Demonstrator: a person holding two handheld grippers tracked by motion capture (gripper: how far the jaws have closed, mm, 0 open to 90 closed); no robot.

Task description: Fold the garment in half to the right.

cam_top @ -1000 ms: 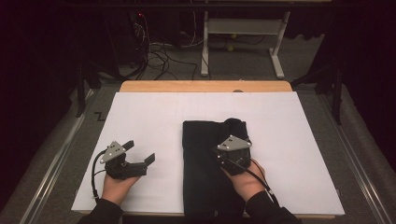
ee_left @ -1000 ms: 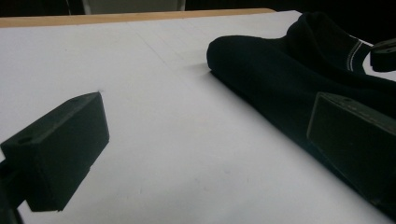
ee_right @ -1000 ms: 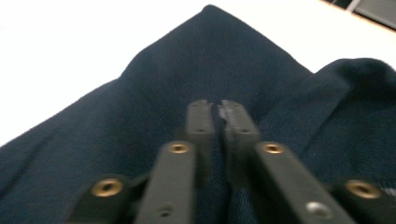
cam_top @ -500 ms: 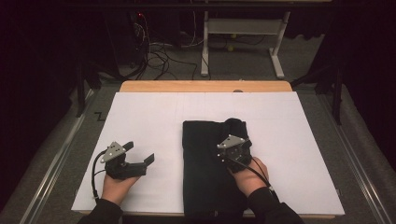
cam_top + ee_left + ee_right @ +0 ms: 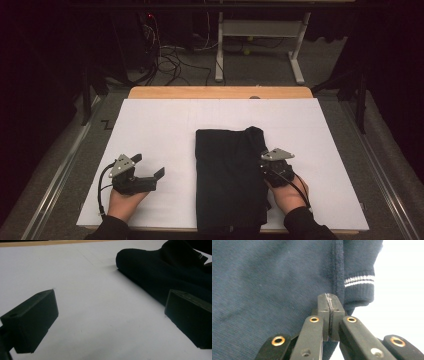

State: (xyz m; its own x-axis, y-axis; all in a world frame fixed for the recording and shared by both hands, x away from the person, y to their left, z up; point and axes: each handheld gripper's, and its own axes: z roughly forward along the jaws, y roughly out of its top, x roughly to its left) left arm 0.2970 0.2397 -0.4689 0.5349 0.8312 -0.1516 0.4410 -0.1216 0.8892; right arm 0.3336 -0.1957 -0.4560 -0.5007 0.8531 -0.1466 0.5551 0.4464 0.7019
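A dark navy folded garment lies on the white sheet, right of the middle. My right gripper sits at the garment's right edge, low over the cloth. In the right gripper view its jaws are pressed together with no cloth between the pads, beside a ribbed cuff with white stripes. My left gripper rests on the sheet to the left of the garment, open, nothing between its fingers. The left gripper view looks across bare sheet to the garment.
The white sheet covers a wooden table whose far edge shows at the back. Behind it stand a white desk frame and loose cables on the floor. Metal rails run along both sides of the table.
My right gripper has slid from over the garment's middle to its right edge, a little nearer the person, still shut. The left gripper has stayed where it was.
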